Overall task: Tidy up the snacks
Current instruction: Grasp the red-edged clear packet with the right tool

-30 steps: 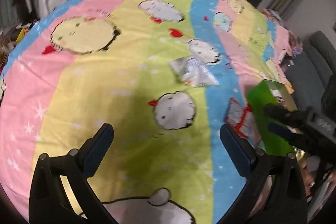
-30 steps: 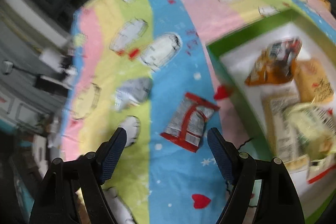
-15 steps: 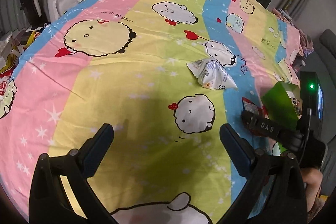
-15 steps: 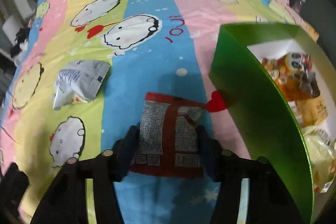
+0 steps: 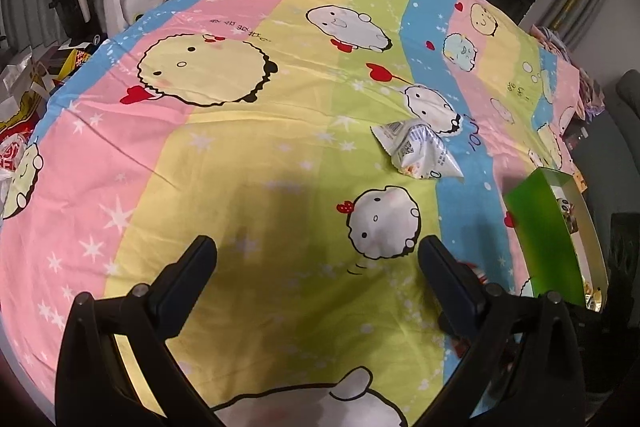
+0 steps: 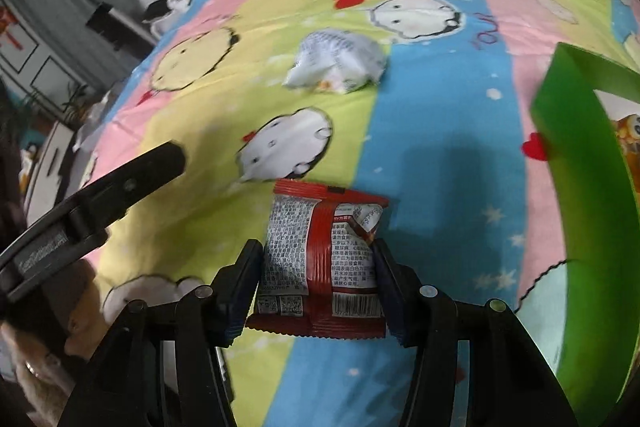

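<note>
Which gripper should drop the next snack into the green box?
Right. The right gripper is already clamped on the red packet, with the green box just beside it. The left gripper is open and empty.

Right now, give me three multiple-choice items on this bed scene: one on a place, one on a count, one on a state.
1. Where does the white packet lie?
A. on the bedsheet
B. inside the green box
C. in the left gripper

2. How many loose packets are outside the box?
A. one
B. two
C. four

3. What is the right gripper doing?
A. standing wide open over bare sheet
B. gripping the box wall
C. shut on the red packet

Answers: 1 A, it rests alone on the sheet; 2 B, only the white and red ones show; 3 C, both fingers press its sides.
</note>
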A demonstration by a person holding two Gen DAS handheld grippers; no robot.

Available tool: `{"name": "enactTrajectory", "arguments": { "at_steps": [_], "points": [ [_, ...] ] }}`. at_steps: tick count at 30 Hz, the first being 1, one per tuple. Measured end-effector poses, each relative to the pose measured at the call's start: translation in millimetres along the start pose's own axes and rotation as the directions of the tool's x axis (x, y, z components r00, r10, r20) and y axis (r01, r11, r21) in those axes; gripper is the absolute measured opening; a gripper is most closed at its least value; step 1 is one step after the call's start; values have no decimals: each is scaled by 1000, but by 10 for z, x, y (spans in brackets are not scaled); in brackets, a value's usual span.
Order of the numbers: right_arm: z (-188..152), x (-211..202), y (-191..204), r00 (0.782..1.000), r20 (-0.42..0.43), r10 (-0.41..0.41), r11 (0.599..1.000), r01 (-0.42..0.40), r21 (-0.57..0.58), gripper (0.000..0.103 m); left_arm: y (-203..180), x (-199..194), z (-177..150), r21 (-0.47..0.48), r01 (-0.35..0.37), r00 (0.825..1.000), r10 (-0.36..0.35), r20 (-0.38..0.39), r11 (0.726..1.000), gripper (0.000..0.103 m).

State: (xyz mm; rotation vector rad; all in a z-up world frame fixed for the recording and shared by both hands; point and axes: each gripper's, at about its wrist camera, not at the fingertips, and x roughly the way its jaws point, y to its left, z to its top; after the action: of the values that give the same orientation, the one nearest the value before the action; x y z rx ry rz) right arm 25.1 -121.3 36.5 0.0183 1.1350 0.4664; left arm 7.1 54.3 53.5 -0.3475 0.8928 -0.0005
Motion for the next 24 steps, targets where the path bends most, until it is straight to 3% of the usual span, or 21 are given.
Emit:
{"name": "enactTrajectory", "arguments": {
  "at_steps": [4,7,11,14,18,24],
  "points": [
    [-48,-124,-73,1000,14,10,999,-11,45,55,-41,3,-16,6,37,999,-37,-24,999,99],
    [-30,-298,-182,996,84,12,995,-20,95,64,-100,6,-51,22,76,996,-75,-53,997,92],
    [0,-409,-409,986,152,75,977,-103,187,65,-240,68,-136,30,174,975,-167,-149,984,73],
    [8,-328,-500,981,135,136,961,-164,223,65,-376,116,-225,47,242,952,-228,-204,969,63],
    [7,-164,-501,975,96,200,944,-218,249,64,-540,189,-348,72,282,929,-254,-270,957,52],
    [-13,53,-442,974,34,225,941,-226,251,60,-676,297,-455,98,308,915,-267,-302,946,48]
  ]
}}
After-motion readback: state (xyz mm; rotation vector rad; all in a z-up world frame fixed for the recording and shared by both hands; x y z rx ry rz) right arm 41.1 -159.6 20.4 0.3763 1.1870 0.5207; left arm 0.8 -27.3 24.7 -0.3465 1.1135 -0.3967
